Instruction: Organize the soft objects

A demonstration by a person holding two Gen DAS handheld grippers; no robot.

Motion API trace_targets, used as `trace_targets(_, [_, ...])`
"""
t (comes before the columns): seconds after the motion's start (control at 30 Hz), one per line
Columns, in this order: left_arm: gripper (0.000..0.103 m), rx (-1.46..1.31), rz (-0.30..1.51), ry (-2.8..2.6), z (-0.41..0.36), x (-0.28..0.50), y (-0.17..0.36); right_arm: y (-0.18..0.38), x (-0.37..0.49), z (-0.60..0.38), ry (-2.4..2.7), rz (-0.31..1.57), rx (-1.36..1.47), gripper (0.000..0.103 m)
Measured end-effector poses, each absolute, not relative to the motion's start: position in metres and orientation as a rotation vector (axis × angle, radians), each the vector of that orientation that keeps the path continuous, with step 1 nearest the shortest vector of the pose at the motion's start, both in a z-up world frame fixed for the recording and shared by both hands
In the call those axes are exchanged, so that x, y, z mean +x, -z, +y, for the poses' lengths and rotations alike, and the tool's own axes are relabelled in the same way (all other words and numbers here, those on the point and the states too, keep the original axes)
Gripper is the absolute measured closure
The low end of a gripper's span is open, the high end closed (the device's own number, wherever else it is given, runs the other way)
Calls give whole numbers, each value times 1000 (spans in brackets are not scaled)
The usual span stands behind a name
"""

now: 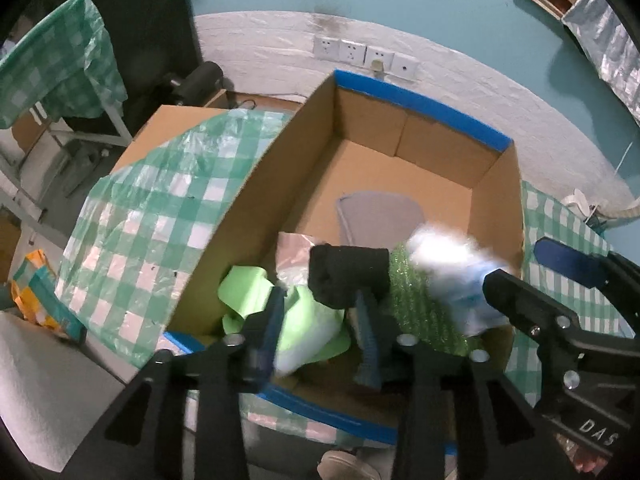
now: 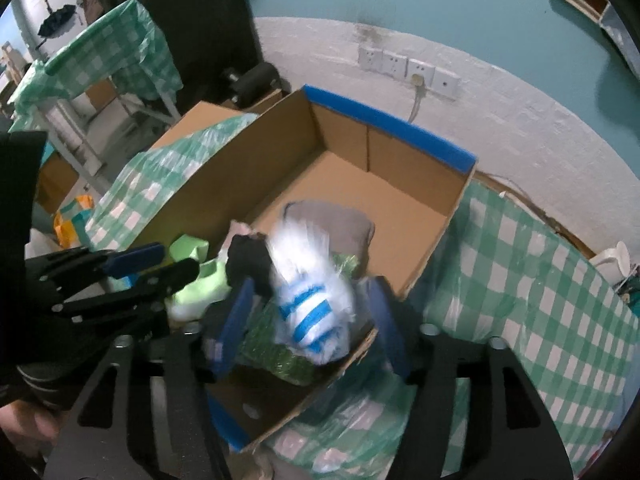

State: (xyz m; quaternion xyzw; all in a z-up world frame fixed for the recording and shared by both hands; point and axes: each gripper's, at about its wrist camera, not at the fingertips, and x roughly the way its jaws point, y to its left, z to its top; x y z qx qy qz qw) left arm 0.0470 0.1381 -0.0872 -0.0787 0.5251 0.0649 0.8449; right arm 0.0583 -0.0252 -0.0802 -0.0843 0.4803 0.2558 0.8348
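The cardboard box (image 2: pixel 416 216) sits on the checked desk (image 2: pixel 520 280), soft things heaped at its near end. The white bag with blue stripes (image 2: pixel 308 300), blurred, looks light, crinkly and slippery; better pinched at a gathered fold. The right gripper (image 2: pixel 310 312) stands open around it. The black sock roll (image 1: pixel 350 276) seems squashy, best squeezed mid-body; the left gripper (image 1: pixel 320 324) is open, pads apart.

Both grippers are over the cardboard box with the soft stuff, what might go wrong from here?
The blue-striped white bundle sits blurred between the right gripper's open jaws near the cardboard box's corner; it may tumble out onto the checkered cloth. The black sock roll lies loose between the left gripper's fingers and might snag.
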Motion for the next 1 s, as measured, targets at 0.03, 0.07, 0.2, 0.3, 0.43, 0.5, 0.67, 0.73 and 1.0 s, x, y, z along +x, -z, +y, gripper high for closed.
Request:
trace_targets(0.03, [55, -168, 1099, -142, 140, 46, 85, 79, 59, -26, -539, 1013, -174, 37])
trace_targets(0.07, [54, -169, 1094, -145, 141, 45, 83, 78, 59, -27, -536, 1013, -166, 37])
trace_targets(0.2, [48, -163, 1077, -147, 143, 39, 75, 74, 60, -35, -523, 1013, -146, 37])
trace_targets(0.3, [44, -140, 1060, -151, 141, 33, 68, 70, 56, -40, -509, 1015, -156, 37])
trace_targets(0.43, [40, -128, 1031, -145, 139, 26, 55, 61, 51, -50, -494, 1004, -151, 37])
trace_targets(0.5, [39, -111, 1017, -145, 137, 22, 48, 55, 47, -55, -486, 994, -147, 36])
trace_targets(0.67, [34, -81, 985, -139, 130, 14, 34, 38, 36, -66, -483, 964, -135, 36])
trace_targets(0.73, [30, -74, 969, -129, 126, 10, 27, 32, 33, -69, -484, 950, -130, 36])
trace_targets(1.0, [21, -30, 909, -86, 103, -2, 9, 9, 17, -84, -473, 904, -110, 35])
